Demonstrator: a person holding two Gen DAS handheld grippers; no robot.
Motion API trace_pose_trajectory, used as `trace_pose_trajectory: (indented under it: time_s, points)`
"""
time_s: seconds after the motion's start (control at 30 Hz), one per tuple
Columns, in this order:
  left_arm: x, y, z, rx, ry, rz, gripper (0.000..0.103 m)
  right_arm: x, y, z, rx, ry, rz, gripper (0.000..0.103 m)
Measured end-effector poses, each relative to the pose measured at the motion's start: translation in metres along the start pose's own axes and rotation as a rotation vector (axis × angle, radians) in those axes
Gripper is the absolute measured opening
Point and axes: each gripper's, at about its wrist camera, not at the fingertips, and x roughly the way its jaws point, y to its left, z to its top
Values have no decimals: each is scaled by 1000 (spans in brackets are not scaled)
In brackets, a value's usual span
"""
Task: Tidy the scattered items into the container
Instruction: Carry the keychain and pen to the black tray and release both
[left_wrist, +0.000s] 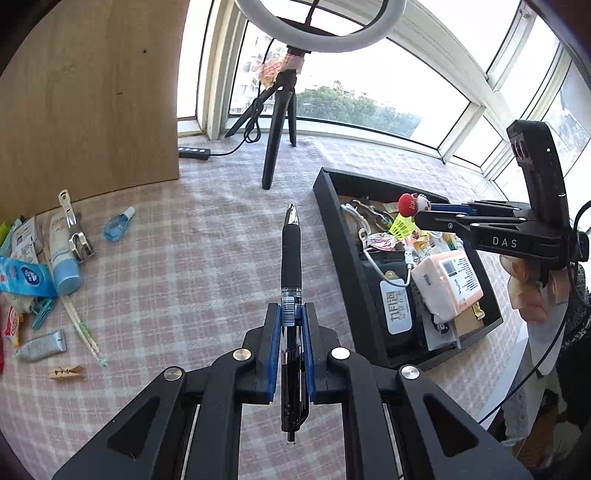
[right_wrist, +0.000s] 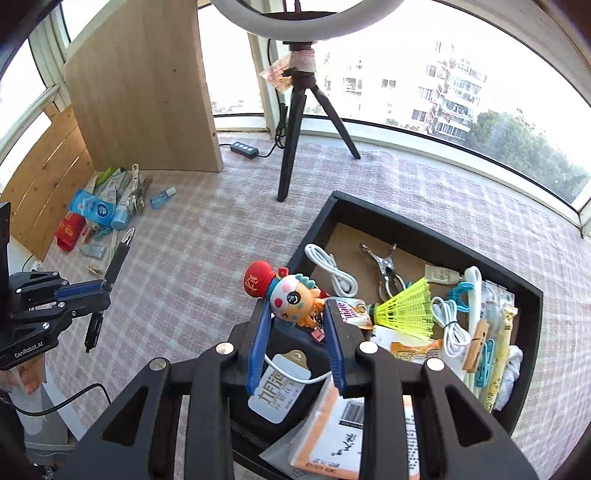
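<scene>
My left gripper (left_wrist: 291, 314) is shut on a black pen (left_wrist: 291, 254), held above the checked cloth, left of the black tray (left_wrist: 334, 221). It also shows in the right wrist view (right_wrist: 105, 286) with the pen (right_wrist: 118, 258). My right gripper (right_wrist: 297, 314) is shut on a cartoon figurine with a red hat (right_wrist: 291, 295), held over the near left part of the tray (right_wrist: 406, 230). In the left wrist view it (left_wrist: 415, 212) holds the figurine (left_wrist: 413, 205) over the tray. The tray holds cables, a yellow shuttlecock (right_wrist: 410, 308), a metal clip and packets.
Scattered items lie at the left: a tissue pack (left_wrist: 26, 277), tubes (left_wrist: 62, 251), a metal clip (left_wrist: 74, 229), a small blue bottle (left_wrist: 118, 225), a wooden peg (left_wrist: 66, 371). A ring-light tripod (left_wrist: 277, 125) and a wooden panel (left_wrist: 92, 92) stand behind.
</scene>
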Motion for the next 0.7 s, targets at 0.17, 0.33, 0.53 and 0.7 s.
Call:
trace_pose_trajectory:
  time_s: [0.17,0.33,0.53,0.7]
  points:
    - [27,-68,36,82,-3,-88,10,-25,-73,-19,151,-18,-94,29]
    - [51,-124,49,144,-6,-93,42,-42,-111,-39,190,-38,-169,33]
    - [51,-132,41,192,-15,-35,57,-54,-112,-38,199,-75,-205,59]
    - [39,-99,34,140,-17,-4,56,-44,-90,-25,161,-74,-159,59]
